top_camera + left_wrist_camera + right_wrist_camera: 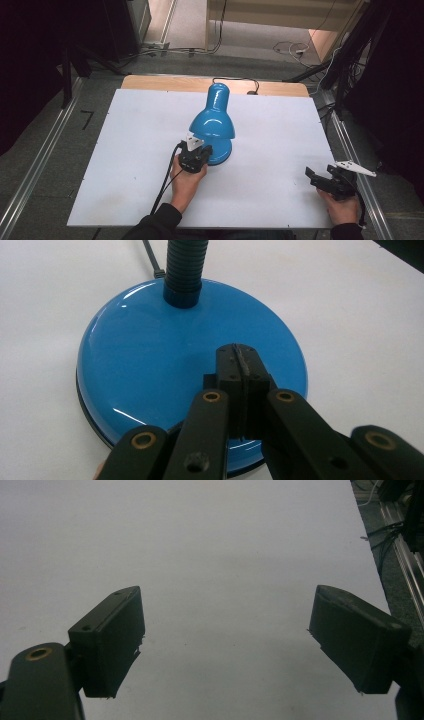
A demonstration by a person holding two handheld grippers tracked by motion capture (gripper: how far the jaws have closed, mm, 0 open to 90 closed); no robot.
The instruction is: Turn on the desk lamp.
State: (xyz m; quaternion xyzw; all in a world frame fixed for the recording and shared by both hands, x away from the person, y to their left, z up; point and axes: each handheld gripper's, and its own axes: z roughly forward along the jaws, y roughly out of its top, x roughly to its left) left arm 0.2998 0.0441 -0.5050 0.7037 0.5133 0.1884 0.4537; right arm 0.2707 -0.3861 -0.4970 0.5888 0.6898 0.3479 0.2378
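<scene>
**benchguy:** So where's the lamp point(215, 125) sitting, and what are your tongs doing?

**me:** Lamp's about mid-table, a bit toward the far edge, shade point(214, 118) leaning over its own base point(150, 360). My left gripper point(196, 156) is at the near side of that base with the jaws pressed together, nothing pinched between them. In the left gripper view the closed tips point(241, 371) sit right over the glossy blue top near its rim. I can't tell for sure whether they're pressing on it or hanging just above. My right gripper point(327, 179) is parked by the table's right edge near the near corner, jaws spread wide over bare white table point(215, 555), holding nothing.

**benchguy:** What could go wrong from here?

**me:** My guess is I'm poking at the base with closed tips. That top is slick and domed, so the tips could skid off sideways. The lamp looks top-heavy with the shade hanging forward, and a hard shove could slide or rock it, with my right gripper too far off to steady anything. The cord point(235, 80) runs off the far edge too, so it might tug.

**benchguy:** Do the views differ much?

**me:** Yeah. The high view gives me the shade and both hands. The left gripper view gives me the ribbed black neck point(184, 265) going into the base, plus the tips up close.
</scene>
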